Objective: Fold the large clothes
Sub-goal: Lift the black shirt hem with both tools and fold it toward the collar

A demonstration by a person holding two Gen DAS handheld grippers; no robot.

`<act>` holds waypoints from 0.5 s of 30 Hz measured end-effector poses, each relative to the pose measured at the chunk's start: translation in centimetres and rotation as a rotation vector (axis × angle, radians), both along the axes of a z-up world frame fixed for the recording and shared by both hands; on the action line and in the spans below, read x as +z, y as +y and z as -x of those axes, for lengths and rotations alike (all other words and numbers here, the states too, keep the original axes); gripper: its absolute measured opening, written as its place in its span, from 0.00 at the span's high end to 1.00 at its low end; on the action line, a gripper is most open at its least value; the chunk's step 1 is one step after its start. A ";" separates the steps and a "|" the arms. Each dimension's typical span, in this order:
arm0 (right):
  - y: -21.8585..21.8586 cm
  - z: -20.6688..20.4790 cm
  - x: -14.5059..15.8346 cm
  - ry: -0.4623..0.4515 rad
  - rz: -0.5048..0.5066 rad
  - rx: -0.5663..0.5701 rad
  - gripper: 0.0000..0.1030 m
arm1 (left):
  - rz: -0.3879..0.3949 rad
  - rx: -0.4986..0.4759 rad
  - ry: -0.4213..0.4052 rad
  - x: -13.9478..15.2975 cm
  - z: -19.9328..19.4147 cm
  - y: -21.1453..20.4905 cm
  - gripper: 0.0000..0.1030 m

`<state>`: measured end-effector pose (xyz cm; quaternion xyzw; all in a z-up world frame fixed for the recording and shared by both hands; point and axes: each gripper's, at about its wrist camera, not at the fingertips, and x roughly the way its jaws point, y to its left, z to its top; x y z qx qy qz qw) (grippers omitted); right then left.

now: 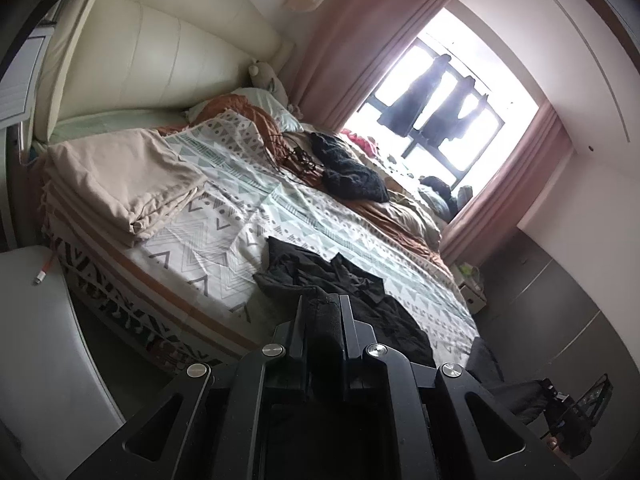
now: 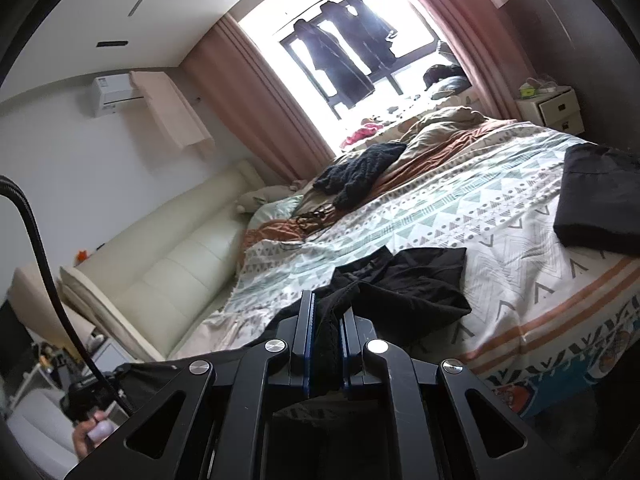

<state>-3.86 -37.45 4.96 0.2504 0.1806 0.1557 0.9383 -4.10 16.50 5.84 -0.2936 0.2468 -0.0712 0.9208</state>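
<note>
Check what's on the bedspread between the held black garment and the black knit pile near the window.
Right wrist view: only bare patterned bedspread between black garment and knit pile; thin dark straps lie left of it.

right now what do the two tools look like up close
Both are black angular linkages with four round silver bolt heads and triangular cut-outs in the outer arms. The left tool has plain black fingers. The right tool shows blue edging along its fingers, and a black ribbed cable curves past it.

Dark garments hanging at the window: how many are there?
2, side by side on the rail across the bright window: one dark garment to the left, the other to the right. Glare may hide more.
</note>
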 end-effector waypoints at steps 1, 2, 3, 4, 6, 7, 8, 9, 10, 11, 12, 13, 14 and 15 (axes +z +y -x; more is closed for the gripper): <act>0.0 -0.1 0.0 0.001 0.003 -0.009 0.90 | -0.004 0.001 -0.001 0.0 -0.1 -0.1 0.89; 0.0 -0.3 -0.1 0.003 0.005 -0.017 0.90 | -0.011 0.000 -0.002 0.1 -0.5 -0.2 0.89; -0.1 -0.6 -0.2 0.005 0.005 -0.023 0.90 | -0.013 -0.001 -0.004 0.1 -0.7 -0.2 0.89; -0.1 -0.7 -0.3 0.007 0.005 -0.025 0.90 | -0.014 -0.002 -0.006 0.2 -1.1 -0.3 0.89; -0.3 -1.4 -0.5 0.011 0.004 -0.027 0.90 | -0.019 -0.004 -0.010 0.6 -2.1 -0.5 0.89; -0.4 -1.9 -0.5 0.015 0.002 -0.032 0.90 | -0.023 -0.005 -0.013 0.8 -2.5 -0.6 0.89; -0.5 -2.3 -0.6 0.017 0.002 -0.034 0.90 | -0.025 -0.005 -0.015 1.1 -2.9 -0.6 0.89; -0.6 -2.7 -0.5 0.020 0.001 -0.036 0.90 | -0.027 -0.004 -0.018 1.3 -3.4 -0.7 0.89; -0.7 -3.3 -0.4 0.022 0.000 -0.038 0.90 | -0.029 -0.003 -0.021 1.6 -4.0 -0.8 0.89; -0.8 -3.8 -0.3 0.023 -0.001 -0.038 0.90 | -0.030 -0.002 -0.023 2.1 -5.0 -0.9 0.89; -0.8 -4.4 0.0 0.023 0.000 -0.039 0.90 | -0.029 -0.001 -0.023 2.5 -5.6 -0.9 0.89; -0.9 -5.1 0.3 0.023 0.002 -0.041 0.90 | -0.025 -0.001 -0.024 2.9 -6.5 -1.0 0.89; -1.0 -5.9 0.7 0.025 0.004 -0.042 0.90 | -0.025 -0.001 -0.026 3.5 -7.5 -1.1 0.89; -1.1 -6.6 1.0 0.028 0.003 -0.042 0.90 | -0.030 0.000 -0.028 4.1 -8.6 -1.3 0.89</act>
